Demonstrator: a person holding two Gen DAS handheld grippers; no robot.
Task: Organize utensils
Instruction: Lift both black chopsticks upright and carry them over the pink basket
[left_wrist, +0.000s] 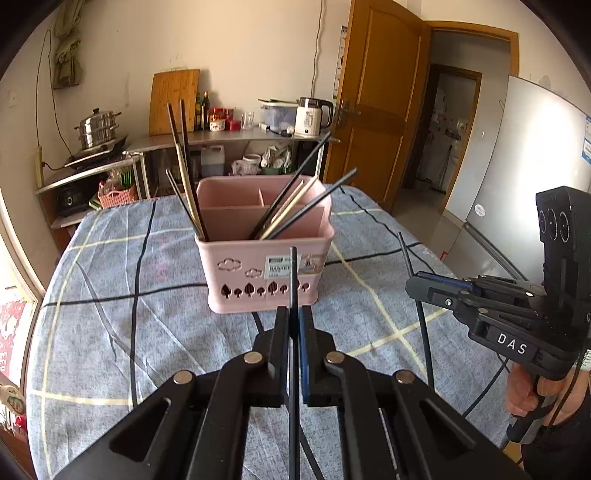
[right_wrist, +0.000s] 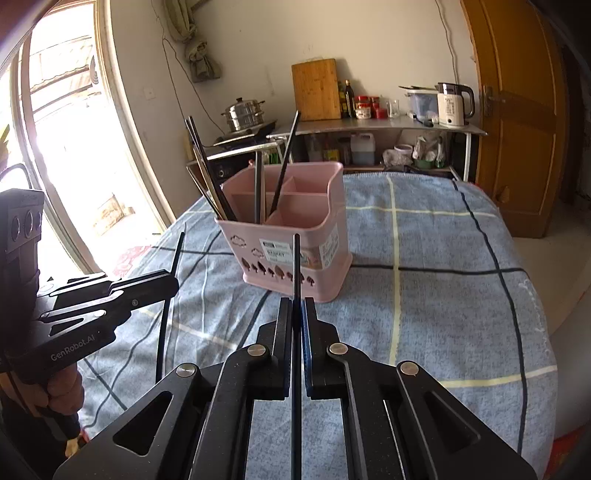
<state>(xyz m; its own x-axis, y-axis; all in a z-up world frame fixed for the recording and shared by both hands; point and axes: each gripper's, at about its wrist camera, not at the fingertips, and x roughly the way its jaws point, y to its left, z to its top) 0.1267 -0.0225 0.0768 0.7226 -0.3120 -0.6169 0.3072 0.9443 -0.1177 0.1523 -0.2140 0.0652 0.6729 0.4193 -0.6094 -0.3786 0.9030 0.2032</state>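
A pink utensil holder (left_wrist: 264, 271) with several chopsticks (left_wrist: 284, 206) leaning in its compartments stands mid-table; it also shows in the right wrist view (right_wrist: 295, 254). My left gripper (left_wrist: 294, 314) is shut on a black chopstick (left_wrist: 293, 280) that points up just before the holder. My right gripper (right_wrist: 296, 304) is shut on another black chopstick (right_wrist: 296, 266), also short of the holder. Each gripper shows in the other's view, the right gripper (left_wrist: 415, 286) at right and the left gripper (right_wrist: 168, 282) at left, each with its chopstick poking up.
The table wears a blue checked cloth (left_wrist: 147, 332). Behind it stand a counter with a kettle (left_wrist: 312, 118), cutting board (left_wrist: 173, 101) and steamer pot (left_wrist: 98, 127). A wooden door (left_wrist: 376, 107) and fridge (left_wrist: 524, 155) are at right, a bright window (right_wrist: 66, 129) at left.
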